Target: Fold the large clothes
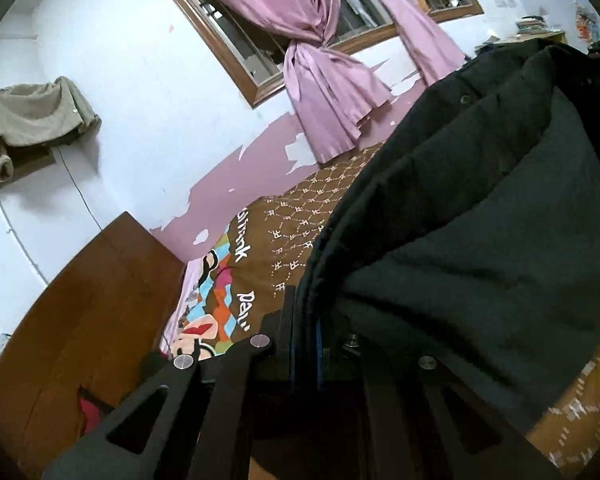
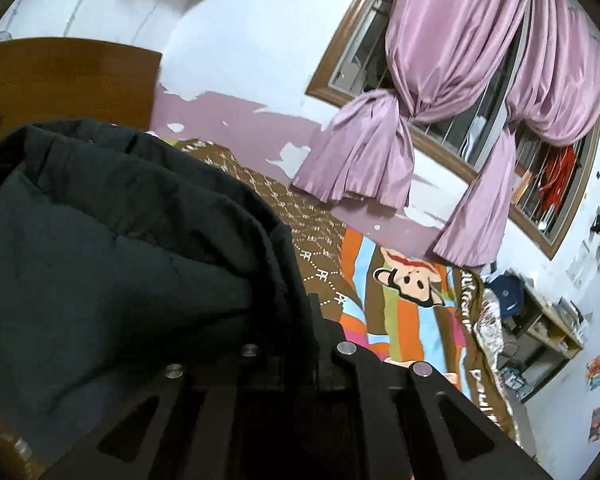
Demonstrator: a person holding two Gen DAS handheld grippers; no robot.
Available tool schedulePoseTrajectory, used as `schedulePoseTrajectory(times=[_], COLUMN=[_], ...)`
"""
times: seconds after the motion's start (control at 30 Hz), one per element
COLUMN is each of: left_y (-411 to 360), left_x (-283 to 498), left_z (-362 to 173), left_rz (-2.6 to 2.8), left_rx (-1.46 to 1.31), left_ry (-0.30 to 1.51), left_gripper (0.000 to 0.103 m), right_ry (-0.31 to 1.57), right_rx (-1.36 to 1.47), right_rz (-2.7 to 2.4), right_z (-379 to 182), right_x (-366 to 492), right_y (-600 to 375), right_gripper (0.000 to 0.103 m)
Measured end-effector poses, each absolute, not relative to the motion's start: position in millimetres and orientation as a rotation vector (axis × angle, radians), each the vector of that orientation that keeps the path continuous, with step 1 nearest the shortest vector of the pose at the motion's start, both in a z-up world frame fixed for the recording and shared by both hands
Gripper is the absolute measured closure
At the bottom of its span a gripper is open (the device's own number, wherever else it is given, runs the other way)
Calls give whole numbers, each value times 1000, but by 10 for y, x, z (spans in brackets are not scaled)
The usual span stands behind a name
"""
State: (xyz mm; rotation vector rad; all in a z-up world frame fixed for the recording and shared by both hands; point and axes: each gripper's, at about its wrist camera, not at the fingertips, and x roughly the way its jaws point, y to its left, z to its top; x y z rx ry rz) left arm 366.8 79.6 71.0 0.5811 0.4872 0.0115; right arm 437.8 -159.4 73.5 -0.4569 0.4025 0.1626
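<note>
A large black padded jacket [image 1: 480, 220] hangs lifted above the bed, filling the right of the left wrist view. My left gripper [image 1: 304, 320] is shut on its edge, with the cloth pinched between the fingers. In the right wrist view the same jacket [image 2: 112, 248] fills the left side. My right gripper [image 2: 300, 312] is shut on its other edge. The jacket's lower part is hidden below both views.
A bed with a brown patterned cartoon blanket [image 1: 284, 224] lies under the jacket, also in the right wrist view [image 2: 400, 292]. A wooden headboard [image 1: 80, 304] stands at one end. Pink curtains [image 2: 440, 92] hang at the window. Cluttered shelves [image 2: 540, 320] stand at the bed's far end.
</note>
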Motion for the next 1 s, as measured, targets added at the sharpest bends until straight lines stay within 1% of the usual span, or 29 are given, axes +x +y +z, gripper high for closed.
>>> schedulePoseTrajectory(times=[0.1, 0.2, 0.3, 0.33, 0.37, 0.4, 0.43, 0.47, 0.5, 0.53, 0.57, 0.6, 0.63, 0.67, 0.73, 0.8, 0.87, 0.9, 1.0], left_y=[852, 942, 1143, 1193, 1273, 1337, 1379, 1428, 1507, 1566, 1592, 1630, 1696, 1738, 1795, 1779, 1724, 1662, 1439], left_x=[4013, 4358, 4638, 4670, 4691, 4693, 4690, 4694, 4651, 4619, 4560, 4459, 4338, 4266, 4129, 4015, 3890, 3814, 3679], left_z=[522, 281, -53, -110, -179, -204, -196, -170, -133, -87, -35, 24, 98, 171, 313, 427, 482, 490, 392], left_rz=[17, -4, -95, -117, -149, -180, -199, -212, -214, -205, -199, -187, -166, -154, -156, -163, -197, -221, -325], left_rx=[574, 531, 455, 442, 415, 385, 362, 333, 288, 254, 231, 202, 163, 127, 52, 10, 3, 3, -2], left_ry=[504, 537, 603, 614, 623, 628, 627, 617, 600, 581, 562, 526, 481, 460, 442, 435, 417, 415, 463], left_gripper=[98, 98, 98, 96, 95, 95, 93, 90, 78, 55, 42, 25, 19, 17, 16, 15, 13, 11, 11], right_ry=[431, 474, 505, 500, 478, 456, 404, 371, 354, 338, 326, 318, 314, 314, 322, 344, 383, 423, 517], right_rx=[-423, -413, -406, -410, -409, -409, -409, -404, -398, -380, -354, -326, -301, -278, -231, -210, -195, -185, -165], right_rz=[192, 195, 190, 175, 158, 145, 121, 115, 117, 122, 129, 139, 157, 183, 256, 320, 367, 394, 435], right_z=[401, 97, -92, -125, -124, -95, -38, 18, 58, 124, 189, 241, 277, 308, 328, 276, 176, 74, -164], right_x=[4731, 4951, 4998, 4979, 4924, 4910, 4807, 4744, 4713, 4638, 4558, 4478, 4415, 4350, 4164, 4052, 4007, 3997, 4083], right_y=[-1604, -1606, -1592, -1595, -1602, -1606, -1625, -1637, -1646, -1674, -1708, -1735, -1754, -1767, -1792, -1785, -1770, -1769, -1741], right_gripper=[94, 90, 82, 72, 53, 41, 22, 14, 14, 14, 14, 14, 11, 7, 1, 0, 0, 0, 0])
